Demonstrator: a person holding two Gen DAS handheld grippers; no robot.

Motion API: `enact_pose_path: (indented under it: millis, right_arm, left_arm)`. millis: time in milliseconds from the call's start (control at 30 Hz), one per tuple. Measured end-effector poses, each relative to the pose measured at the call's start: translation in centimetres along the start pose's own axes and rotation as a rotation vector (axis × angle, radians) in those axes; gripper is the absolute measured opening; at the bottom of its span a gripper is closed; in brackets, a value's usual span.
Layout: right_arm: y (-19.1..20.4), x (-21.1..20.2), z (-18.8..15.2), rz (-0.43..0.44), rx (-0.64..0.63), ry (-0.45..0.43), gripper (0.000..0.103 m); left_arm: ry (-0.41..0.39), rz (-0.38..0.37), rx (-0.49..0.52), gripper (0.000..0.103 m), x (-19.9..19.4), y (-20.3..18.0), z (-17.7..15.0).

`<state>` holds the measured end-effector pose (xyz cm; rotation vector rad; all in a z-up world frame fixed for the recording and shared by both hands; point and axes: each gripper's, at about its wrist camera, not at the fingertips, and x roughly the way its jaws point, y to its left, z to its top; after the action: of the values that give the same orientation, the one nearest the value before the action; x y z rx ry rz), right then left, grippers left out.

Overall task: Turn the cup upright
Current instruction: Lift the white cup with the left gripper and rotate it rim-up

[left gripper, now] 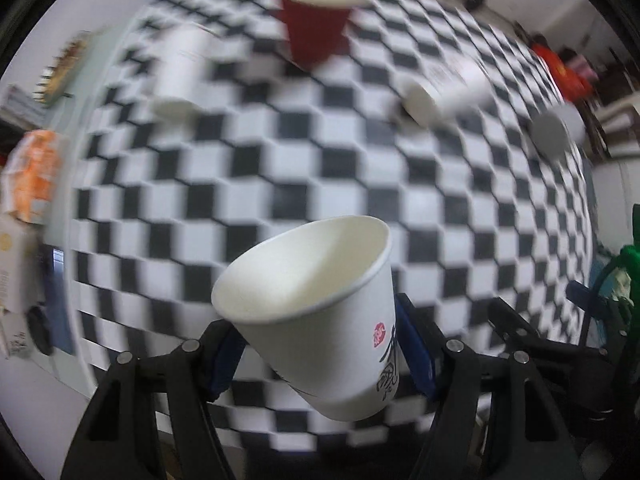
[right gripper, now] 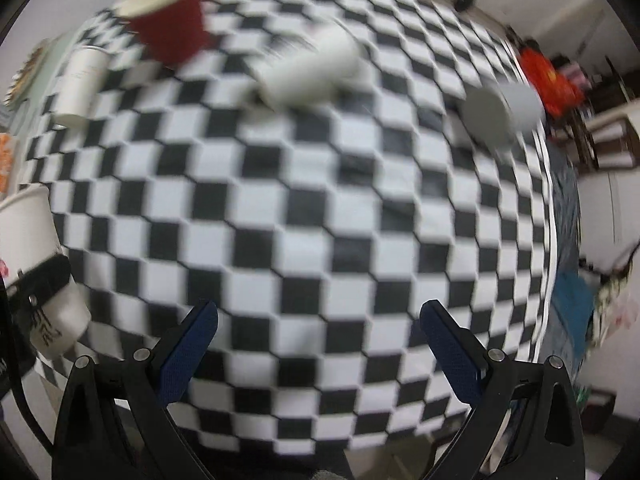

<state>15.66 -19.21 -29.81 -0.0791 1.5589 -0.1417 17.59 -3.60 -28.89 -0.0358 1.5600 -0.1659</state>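
My left gripper [left gripper: 320, 344] is shut on a white paper cup [left gripper: 320, 312] with a red stamp and black script. It holds the cup above the checkered table [left gripper: 320, 168], tilted, mouth facing up and toward the camera. The same cup shows at the left edge of the right wrist view [right gripper: 36, 264], with a left finger across it. My right gripper [right gripper: 318, 336] is open and empty above the table. A white cup [right gripper: 312, 68] and a grey cup [right gripper: 504, 114] lie on their sides at the far end.
A red cup [left gripper: 316, 16] stands upright at the far edge. Another white cup [left gripper: 180, 72] stands mouth down at the far left. The table's right edge [right gripper: 550, 200] drops off to clutter beyond. Boxes and packets [left gripper: 32, 176] sit to the left.
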Motion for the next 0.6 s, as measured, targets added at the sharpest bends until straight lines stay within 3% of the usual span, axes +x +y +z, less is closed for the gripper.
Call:
enact_pose_path:
  millis: [200,400,600]
  right_arm:
    - [-5.6,3.0,-3.2,-0.02,0.093,0.061,0.102]
    - [-9.6,5.2,-4.2,-0.035,0.152,0.099,0.102]
    - [-11.4,6.3,-4.6,-0.044,0.176,0.115,0.102]
  left_arm:
    - [0.137,-0.081,0.066,0.067,4.3,-6.2,-0.9]
    - [0.161,-0.082,0.105,0.067,6.8,-9.2,0.6]
    - [0.164,-0.036,0.196,0.067,8.4,-11.0,2.0]
